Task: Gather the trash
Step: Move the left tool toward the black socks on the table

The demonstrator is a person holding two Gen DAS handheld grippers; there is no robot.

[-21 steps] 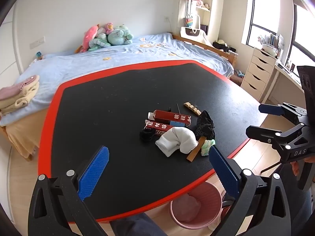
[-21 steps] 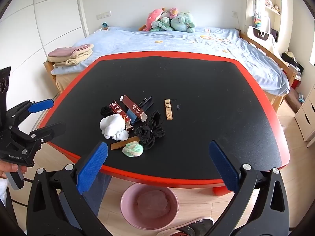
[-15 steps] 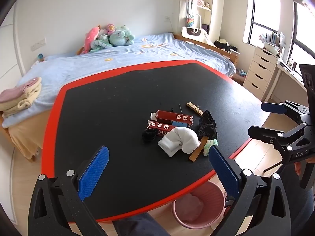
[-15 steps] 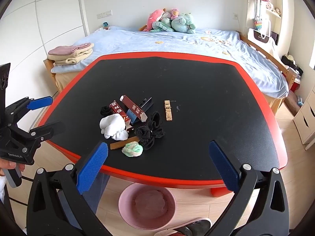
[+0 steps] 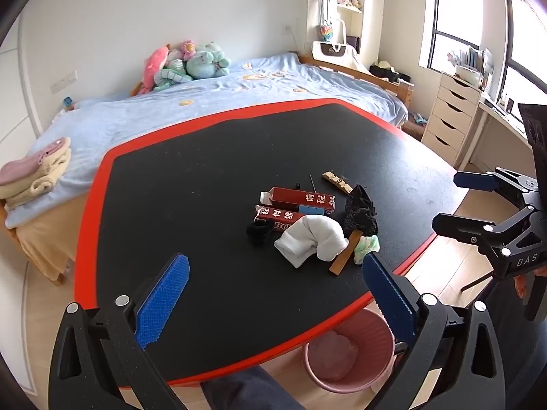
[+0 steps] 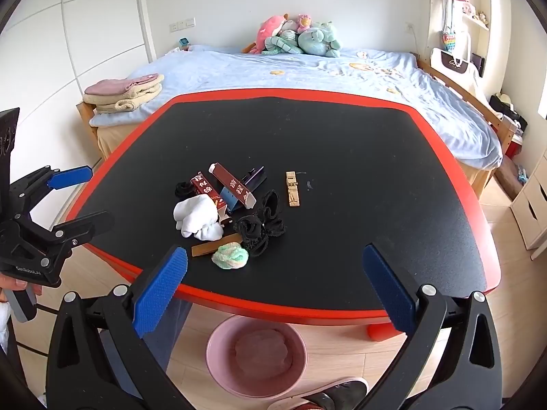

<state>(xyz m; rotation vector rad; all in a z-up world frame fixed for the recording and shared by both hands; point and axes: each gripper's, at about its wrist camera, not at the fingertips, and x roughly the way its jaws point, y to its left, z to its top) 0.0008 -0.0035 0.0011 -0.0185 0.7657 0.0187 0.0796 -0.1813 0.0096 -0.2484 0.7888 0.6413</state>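
Hovering over the near edge of the table [image 6: 342,143], 2 grippers, both spread wide and holding nothing. The left gripper [image 5: 273,294] hangs above the table's left front corner; the right gripper [image 6: 273,287] sits above the front rim, its blue pads [image 6: 160,290] well apart.

Trash, 1 pile, left of centre on the black top:
- White sock [image 6: 196,217], bunched, at the pile's left side.
- 2 dark red cartons with white characters: 1 long carton [image 6: 232,186] propped at a tilt, 1 shorter carton [image 6: 207,189] just beside it and touching the sock.
- Blue card [image 6: 230,196] under the long carton.
- Small black wad [image 6: 183,189] at the pile's far left.
- Black mesh [image 6: 263,225], tangled, right of the sock.
- Brown strip [image 6: 213,244], flat, between the sock and the green item.
- Pale green scrunchie [image 6: 230,256], nearest the front rim.
- Wooden clip [image 6: 292,193], lying flat, set apart to the right of the pile.

Pink bin [image 6: 256,355] on the floor below the front rim, between the right gripper's fingers in its view; a pinkish crumpled mass lies inside.

Behind the table: bed [image 6: 307,68] with blue cover, plush toys [image 6: 297,37] at its head, folded towels [image 6: 126,92] at the left corner. White drawers [image 5: 448,116] by the window.
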